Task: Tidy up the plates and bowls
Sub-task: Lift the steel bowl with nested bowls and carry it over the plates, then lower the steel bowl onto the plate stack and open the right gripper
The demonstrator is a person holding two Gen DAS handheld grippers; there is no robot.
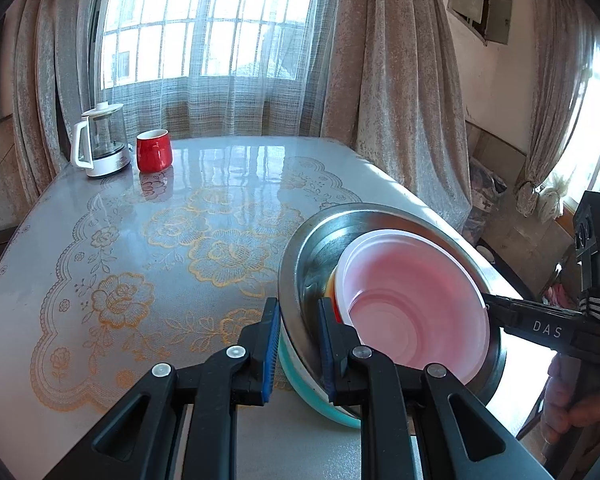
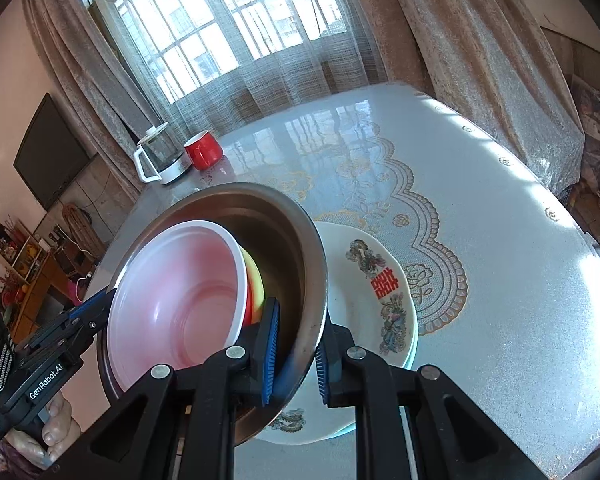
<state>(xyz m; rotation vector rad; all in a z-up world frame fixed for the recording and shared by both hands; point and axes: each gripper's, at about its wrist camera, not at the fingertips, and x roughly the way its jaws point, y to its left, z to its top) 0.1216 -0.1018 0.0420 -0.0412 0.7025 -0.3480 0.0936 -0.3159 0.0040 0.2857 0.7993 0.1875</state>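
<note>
A steel bowl [image 1: 312, 264] [image 2: 284, 232] is held tilted over the table between both grippers. Nested in it are a pink-and-white plastic bowl [image 1: 412, 288] [image 2: 180, 280] and, under that, a yellow bowl [image 2: 256, 280]. My left gripper [image 1: 298, 308] is shut on the steel rim on the near left; it shows at the left in the right wrist view [image 2: 104, 300]. On the opposite rim my right gripper [image 2: 298, 320] is shut too, and its tip [image 1: 490, 304] shows at the right. Below the bowl lies a white patterned plate [image 2: 364, 280] on a teal dish [image 1: 312, 396].
The table [image 1: 220, 184] has a glossy lace-pattern cover. At its far left stand a glass kettle [image 1: 102, 140] and a red mug [image 1: 153, 150]. Curtains and a window lie behind. The table's right edge runs close to the bowl. A hand [image 1: 580, 412] holds the right gripper.
</note>
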